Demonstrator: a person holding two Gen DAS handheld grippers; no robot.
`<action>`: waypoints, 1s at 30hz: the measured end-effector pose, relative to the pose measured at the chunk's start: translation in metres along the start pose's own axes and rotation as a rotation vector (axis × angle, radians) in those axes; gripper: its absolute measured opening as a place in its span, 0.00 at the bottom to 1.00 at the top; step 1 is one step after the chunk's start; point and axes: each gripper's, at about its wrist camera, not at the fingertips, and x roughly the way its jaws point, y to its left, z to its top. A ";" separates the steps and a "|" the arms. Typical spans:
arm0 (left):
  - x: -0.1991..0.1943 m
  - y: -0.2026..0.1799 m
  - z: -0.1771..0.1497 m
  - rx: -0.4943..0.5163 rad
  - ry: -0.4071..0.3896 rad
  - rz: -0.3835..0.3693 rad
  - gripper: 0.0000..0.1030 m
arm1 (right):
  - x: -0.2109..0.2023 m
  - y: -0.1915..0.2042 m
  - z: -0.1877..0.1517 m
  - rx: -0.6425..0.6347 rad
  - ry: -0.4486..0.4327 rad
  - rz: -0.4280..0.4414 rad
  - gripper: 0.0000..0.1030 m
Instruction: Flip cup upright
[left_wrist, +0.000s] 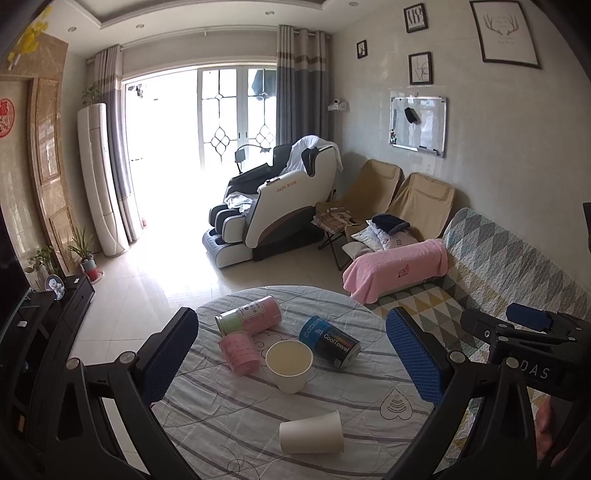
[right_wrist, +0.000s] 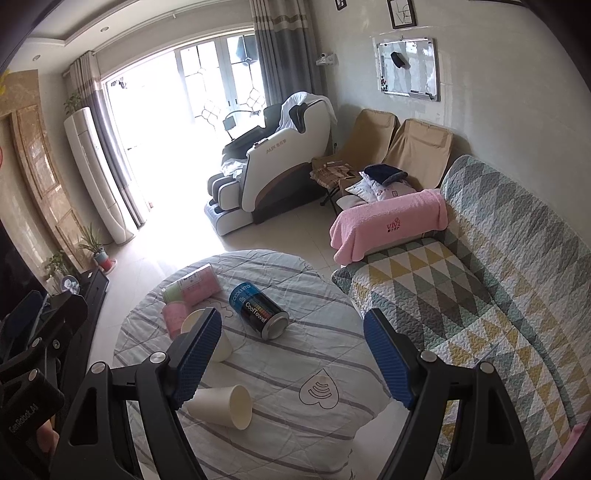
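I see 2 white paper cups on the striped worktop — 1 lying on its side near the front edge, 1 standing upright behind it. The left gripper hangs above them, fingers spread wide and holding nothing. The right gripper is likewise released — its left finger overlaps the upright cup. A CoolTowel can lies beside a pink canister.

Blown-out daylight from the window, glare on the floor, fisheye-bent dark edges
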 end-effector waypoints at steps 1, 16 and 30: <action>0.001 0.000 0.000 0.000 -0.001 0.000 1.00 | 0.000 0.000 0.000 0.000 0.001 0.000 0.78; -0.006 -0.004 0.000 0.011 -0.011 0.003 1.00 | -0.003 0.000 -0.001 0.005 -0.002 0.022 0.78; -0.008 -0.003 0.002 0.007 -0.013 0.007 1.00 | -0.002 0.004 -0.001 -0.024 0.006 0.029 0.78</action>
